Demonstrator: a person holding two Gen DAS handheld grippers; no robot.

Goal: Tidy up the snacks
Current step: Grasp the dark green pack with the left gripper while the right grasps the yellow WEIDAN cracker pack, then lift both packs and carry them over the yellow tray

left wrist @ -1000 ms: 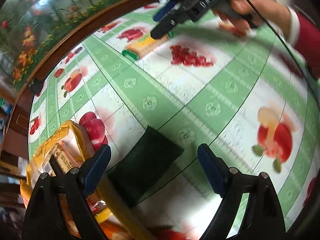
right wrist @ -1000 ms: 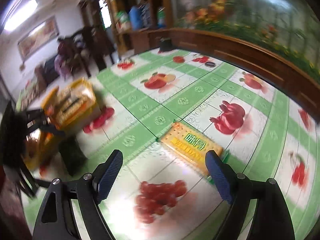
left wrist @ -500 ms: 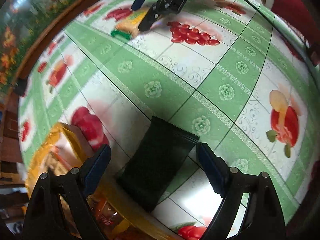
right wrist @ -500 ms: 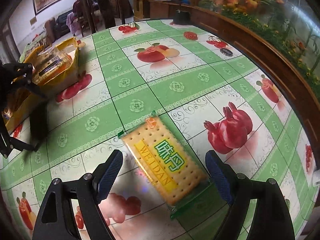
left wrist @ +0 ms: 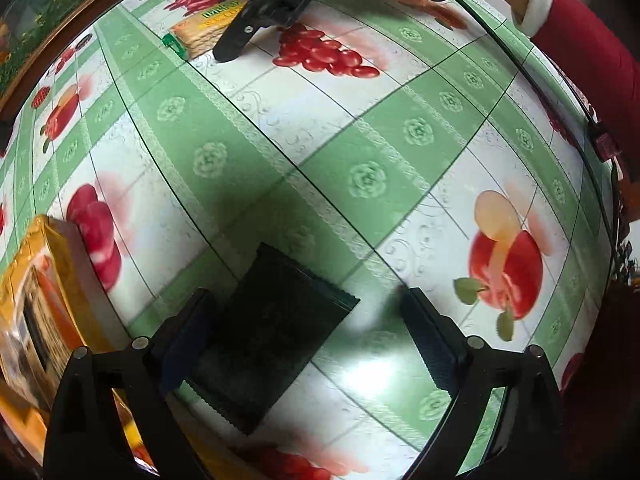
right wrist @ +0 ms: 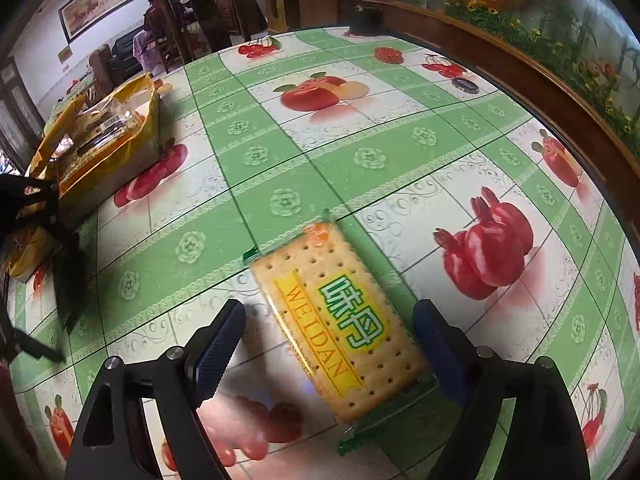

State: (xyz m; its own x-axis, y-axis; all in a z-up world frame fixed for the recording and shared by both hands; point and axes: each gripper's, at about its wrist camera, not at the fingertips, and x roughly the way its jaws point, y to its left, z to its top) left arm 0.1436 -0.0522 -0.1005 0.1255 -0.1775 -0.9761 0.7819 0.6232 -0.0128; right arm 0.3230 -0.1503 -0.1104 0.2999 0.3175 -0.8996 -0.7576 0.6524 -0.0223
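Observation:
A dark green snack packet [left wrist: 272,332] lies flat on the tablecloth. My left gripper [left wrist: 308,340] is open, low over it, with the packet between the fingers nearer the left one. A yellow WEIDAN cracker pack [right wrist: 340,320] lies flat between the fingers of my open right gripper [right wrist: 330,344]. It also shows far off in the left wrist view [left wrist: 208,26], under the right gripper [left wrist: 260,16]. An open yellow snack bag [right wrist: 100,140] with packets inside stands at the table's left; its edge also shows in the left wrist view [left wrist: 36,312].
The table has a green and white fruit-print cloth [right wrist: 320,152]. A wooden rail with a flower-painted panel [right wrist: 540,64] runs along the far side. A small dark round object [right wrist: 464,85] lies near that rail. Chairs and a room lie beyond the table's end.
Both grippers have dropped closer to the table. The left has closed in over the dark packet; the right has moved forward so the cracker pack sits between its fingers.

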